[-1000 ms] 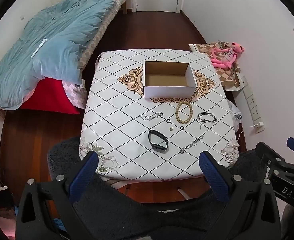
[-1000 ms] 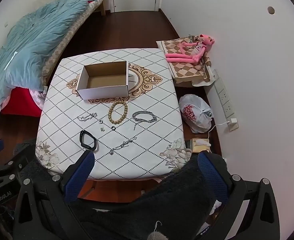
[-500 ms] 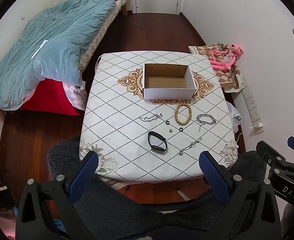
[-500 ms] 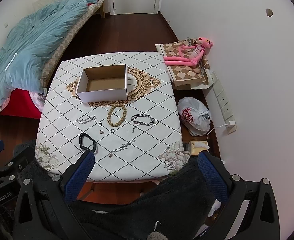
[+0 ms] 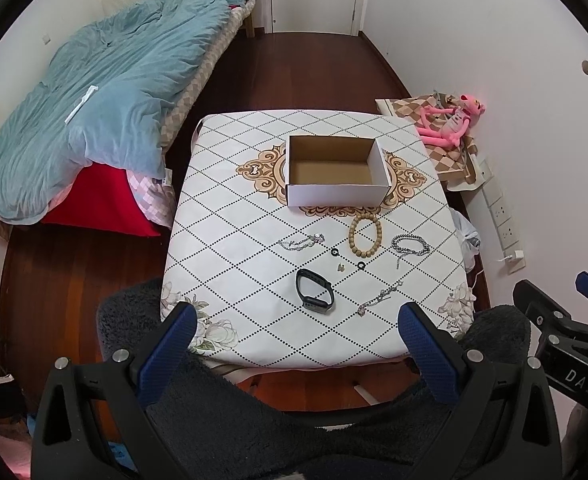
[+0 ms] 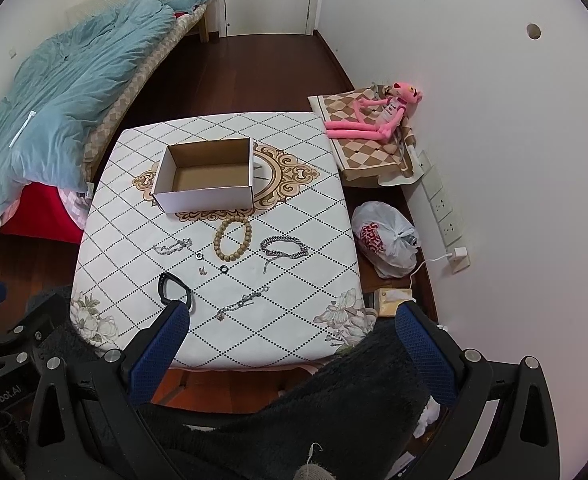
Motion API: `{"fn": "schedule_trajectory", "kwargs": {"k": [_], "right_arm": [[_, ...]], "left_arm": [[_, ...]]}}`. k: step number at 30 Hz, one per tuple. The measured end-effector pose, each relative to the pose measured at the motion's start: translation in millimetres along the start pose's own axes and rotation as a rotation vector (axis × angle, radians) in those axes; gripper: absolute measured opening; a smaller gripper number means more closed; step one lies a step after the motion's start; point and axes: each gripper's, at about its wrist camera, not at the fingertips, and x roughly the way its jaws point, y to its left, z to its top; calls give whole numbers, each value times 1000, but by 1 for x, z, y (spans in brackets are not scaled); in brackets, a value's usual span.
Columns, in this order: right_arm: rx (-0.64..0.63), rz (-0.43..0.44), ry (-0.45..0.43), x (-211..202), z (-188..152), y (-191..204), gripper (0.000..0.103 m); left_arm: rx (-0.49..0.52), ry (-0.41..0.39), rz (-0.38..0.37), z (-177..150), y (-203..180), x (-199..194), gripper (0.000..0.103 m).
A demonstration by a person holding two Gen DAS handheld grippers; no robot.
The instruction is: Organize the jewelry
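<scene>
Blue-tipped left tool [image 5: 294, 328] and right tool [image 6: 290, 320] — both spread wide — hang above table [image 5: 230, 216].

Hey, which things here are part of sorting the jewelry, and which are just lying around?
Job: cardboard box, wooden bead bracelet, silver chain bracelet, black band, two thin chains.

Lying about: pink plush toy, plastic bag, blue duvet.

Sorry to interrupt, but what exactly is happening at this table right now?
A person holds a gripper in each hand above the table's near edge; the left gripper and right gripper are both open and empty. Nothing is sorted yet: the cardboard box is empty, while the wooden bead bracelet, black wristband and silver chains lie on the tablecloth.
</scene>
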Motion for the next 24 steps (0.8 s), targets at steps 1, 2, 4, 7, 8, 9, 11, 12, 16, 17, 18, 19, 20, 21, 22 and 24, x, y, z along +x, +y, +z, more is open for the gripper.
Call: {"fn": "schedule_trajectory", "kwargs": {"k": [1,2,4,7,8,9,11,12,16,17,18,19,20,21,22,24], "right_arm": [[1,0,-1,0,0,0,103],[2,0,-2,0,-1,0,103],[2,0,-4,-1,-1,0,103],[1,2,-4,-1,0,0,103],[2,2,-5,-1,0,0,103],[3,2,-6,-2,0,0,103],[3,2,-7,-2,0,0,103],[4,3,-8,-2,0,0,103],[6,2,-11,-3,0,-1,103],[7,2,-12,-4,1,-1,103],[9,2,-12,-4,1,-1,103],[9,2,-14,-4,1,-1,103],[8,2,-14,-4,0,-1,103],[9,2,-14,-4,0,-1,103],[9,3,-14,-5,1,-1,103],[8,3,-13,-5,1,-2,103]], "left_arm": [[-1,-1,1,0,0,0,103],[-2,-2,1,0,1,0,103],[-3,-5,0,0,1,-1,103],[-1,-7,1,-1,2,-1,103],[-1,-8,0,0,2,-2,103],[0,-8,2,0,1,-1,103],[-1,-8,2,0,2,-2,103],[-1,-9,1,0,2,-2,103],[-2,-13,1,1,3,-4,103],[-1,-15,1,1,2,-5,103],[-1,-15,1,2,3,-5,103],[-1,-15,0,2,3,-5,103],[-1,-15,0,2,4,-5,103],[-1,-15,1,2,3,-5,103],[-2,-15,1,2,3,-5,103],[-1,-15,1,2,3,-5,103]]}}
